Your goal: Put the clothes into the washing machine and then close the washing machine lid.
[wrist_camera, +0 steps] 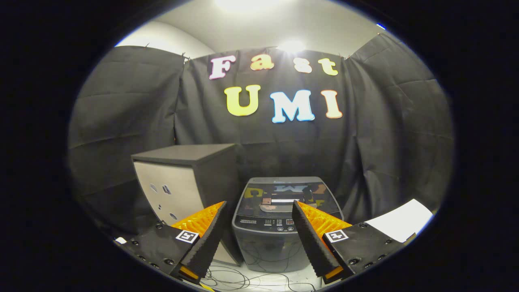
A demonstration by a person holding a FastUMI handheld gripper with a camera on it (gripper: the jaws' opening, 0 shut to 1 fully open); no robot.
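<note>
White floor [259, 280], washing machine [279, 227], dark cabinet [182, 186], loose cables [231, 280]

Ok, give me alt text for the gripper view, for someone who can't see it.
A top-loading washing machine, lid down, stands just beyond the open fingers of the hand-held gripper, which hold nothing. A dark-topped cabinet stands beside the machine, loose cables lie on the floor in front, and black cloth walls the booth behind.

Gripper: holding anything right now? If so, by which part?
Nothing is held. The gripper is open, its fingers spread apart with only air between them; the washing machine stands beyond, lid shut.
</note>
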